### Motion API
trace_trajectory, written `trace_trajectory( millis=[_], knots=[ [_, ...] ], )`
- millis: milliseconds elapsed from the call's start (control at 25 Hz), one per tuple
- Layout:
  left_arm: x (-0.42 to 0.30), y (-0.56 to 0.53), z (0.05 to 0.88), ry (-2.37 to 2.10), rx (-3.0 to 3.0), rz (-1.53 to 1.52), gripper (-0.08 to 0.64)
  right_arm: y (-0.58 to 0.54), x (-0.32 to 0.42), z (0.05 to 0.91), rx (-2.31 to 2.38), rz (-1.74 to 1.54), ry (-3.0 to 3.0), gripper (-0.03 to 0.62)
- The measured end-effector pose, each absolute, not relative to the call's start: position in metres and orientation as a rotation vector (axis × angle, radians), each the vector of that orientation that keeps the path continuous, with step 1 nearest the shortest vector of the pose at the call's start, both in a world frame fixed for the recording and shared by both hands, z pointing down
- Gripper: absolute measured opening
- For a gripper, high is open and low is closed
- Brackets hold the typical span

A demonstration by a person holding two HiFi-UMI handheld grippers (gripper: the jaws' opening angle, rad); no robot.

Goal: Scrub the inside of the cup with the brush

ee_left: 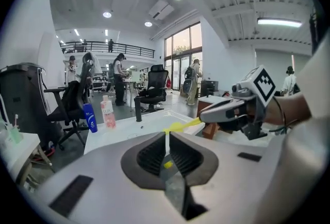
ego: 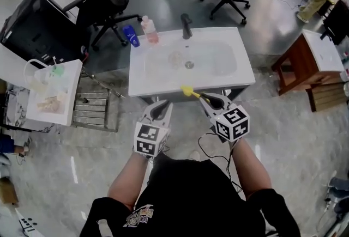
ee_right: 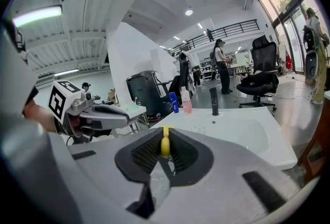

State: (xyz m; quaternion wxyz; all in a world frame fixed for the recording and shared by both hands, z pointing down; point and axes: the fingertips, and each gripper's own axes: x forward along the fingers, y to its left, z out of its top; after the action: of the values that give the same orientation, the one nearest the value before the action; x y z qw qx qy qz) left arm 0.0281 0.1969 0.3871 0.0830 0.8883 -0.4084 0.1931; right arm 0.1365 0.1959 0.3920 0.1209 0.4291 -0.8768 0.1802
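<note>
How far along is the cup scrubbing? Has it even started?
Barely begun. Done and in hand: the yellow brush is clamped in the right gripper. The left gripper is shut, holding no cup. Left: take what looks like a clear cup in the sink, then scrub inside.

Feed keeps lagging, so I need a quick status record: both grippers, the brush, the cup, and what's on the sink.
right gripper: jaws shut on the yellow brush, which sticks out over the sink front rim
left gripper: jaws together, beside the right one, short of the sink
cup: faint clear shape in the basin near the drain; probably the cup, hard to confirm
bottles: blue bottle and pink bottle at the rear left, left of the faucet
scrubbing: not yet begun
</note>
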Motion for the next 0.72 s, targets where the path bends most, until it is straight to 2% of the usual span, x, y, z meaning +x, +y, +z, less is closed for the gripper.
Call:
trace_trajectory(
  millis=[720],
  knots=[
    [-0.053,0.184,0.396,-1.081,2.664,0.532,0.023,0.184,0.070,0.406,1.450,0.673,-2.487,0.037]
  ],
)
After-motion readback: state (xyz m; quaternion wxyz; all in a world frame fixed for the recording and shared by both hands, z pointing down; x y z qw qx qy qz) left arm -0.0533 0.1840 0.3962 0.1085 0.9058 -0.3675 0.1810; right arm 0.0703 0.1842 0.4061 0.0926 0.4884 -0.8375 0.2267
